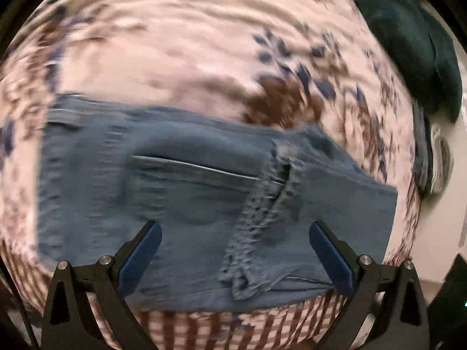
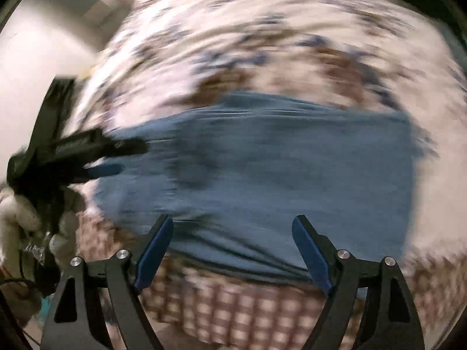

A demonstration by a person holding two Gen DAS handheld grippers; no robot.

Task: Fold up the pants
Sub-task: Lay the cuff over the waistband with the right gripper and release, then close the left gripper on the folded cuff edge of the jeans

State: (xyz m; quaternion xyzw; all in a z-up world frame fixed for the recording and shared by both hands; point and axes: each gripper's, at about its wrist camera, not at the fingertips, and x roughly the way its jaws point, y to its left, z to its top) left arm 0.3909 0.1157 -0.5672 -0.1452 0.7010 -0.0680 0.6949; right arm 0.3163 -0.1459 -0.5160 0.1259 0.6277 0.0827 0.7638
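1. Nearest my left wrist camera, the left gripper (image 1: 235, 233) stands with its jaws spread wide. Its blue pads (image 1: 140, 258) hang above the pants with nothing pinched between them.
2. Nearest my right wrist camera, the right gripper (image 2: 233, 229) is likewise spread, and nothing lies between its pads (image 2: 153, 255).
3. The pants (image 1: 189, 198) are blue denim, folded into a compact block. They lie on the bed near its front edge.
4. In both views the long axis of the folded pants runs left to right across the frame. In the left view I see the waistband (image 1: 62, 113) at the far left corner and a pocket opening (image 1: 198, 167) running along that axis.
5. A puckered seam (image 1: 259, 227) crosses the denim at a slant from upper right to lower left, ending at the near edge of the block.
6. The bedspread (image 1: 181, 49) is pale with blue and brown flowers. A band of brown and white check (image 1: 221, 329) borders it just below the pants.
7. In the right view, motion blur hides the denim's details. The left gripper enters from the left edge there, its tips over the left end of the pants, held by a hand in a white glove (image 2: 27, 218).
8. A dark green cloth (image 1: 420, 43) lies at the far right of the bed, and a pale wall (image 2: 43, 43) stands beyond.
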